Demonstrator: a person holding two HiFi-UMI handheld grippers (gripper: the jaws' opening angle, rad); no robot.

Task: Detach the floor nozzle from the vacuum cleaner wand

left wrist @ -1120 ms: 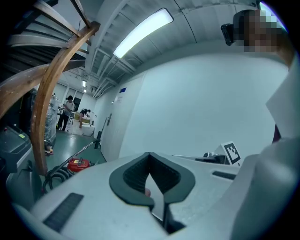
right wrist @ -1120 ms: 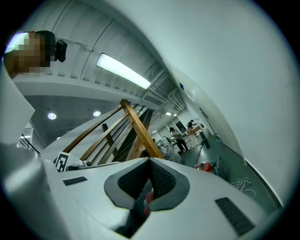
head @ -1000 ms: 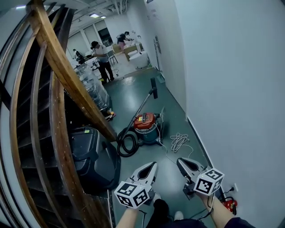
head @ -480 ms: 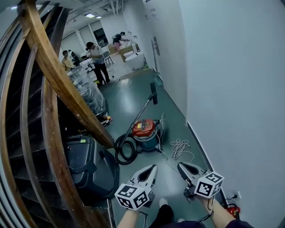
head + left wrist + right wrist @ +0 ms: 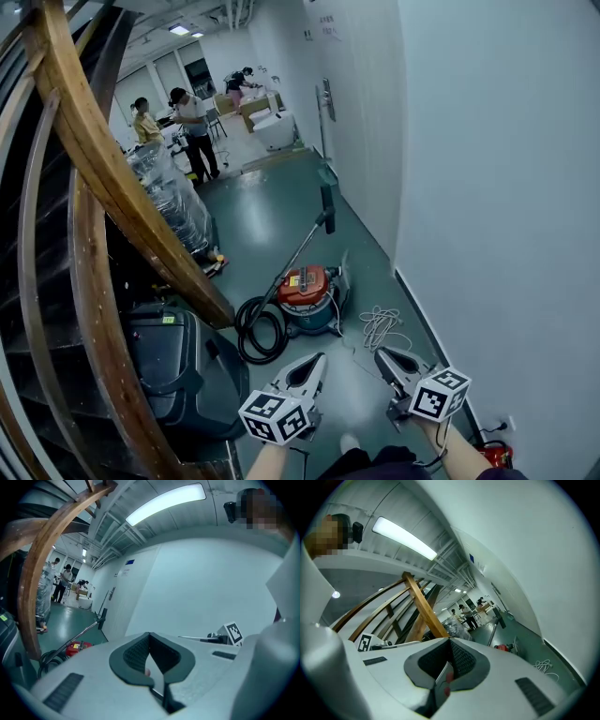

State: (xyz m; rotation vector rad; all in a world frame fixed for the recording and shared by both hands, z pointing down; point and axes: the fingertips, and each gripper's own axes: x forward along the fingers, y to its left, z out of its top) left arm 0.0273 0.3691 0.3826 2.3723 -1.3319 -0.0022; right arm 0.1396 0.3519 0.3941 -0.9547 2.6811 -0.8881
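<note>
The floor nozzle [image 5: 327, 202] is the dark piece on the far end of the wand [image 5: 298, 259], and it is on the wand now. The wand is a long thin pipe. It slants from low by the vacuum cleaner [image 5: 307, 292], up and away from us, toward the white wall [image 5: 487, 187]. So the nozzle end is the high, far end, close to the wall. The nozzle stands up and down there. We cannot tell if it touches the wall.

The vacuum cleaner is a round tub, red on top and blue-green below. It sits on the green floor [image 5: 267, 211], near the foot of the wall. A black hose [image 5: 255, 330] curls in a loop at its left side. A white cord [image 5: 379, 323] lies in a loose heap at its right side, by the floor's edge.

Our two grippers are nearer to us than the vacuum cleaner and well apart from the nozzle. The left gripper [image 5: 319, 359] has its jaws pressed together with nothing in them. The right gripper [image 5: 382, 355] is closed the same way and holds nothing.

On the left a brown wooden stair rail [image 5: 98, 169] slopes down, with a big black case [image 5: 173, 361] under it. Far down the room stand some people [image 5: 192, 122].
</note>
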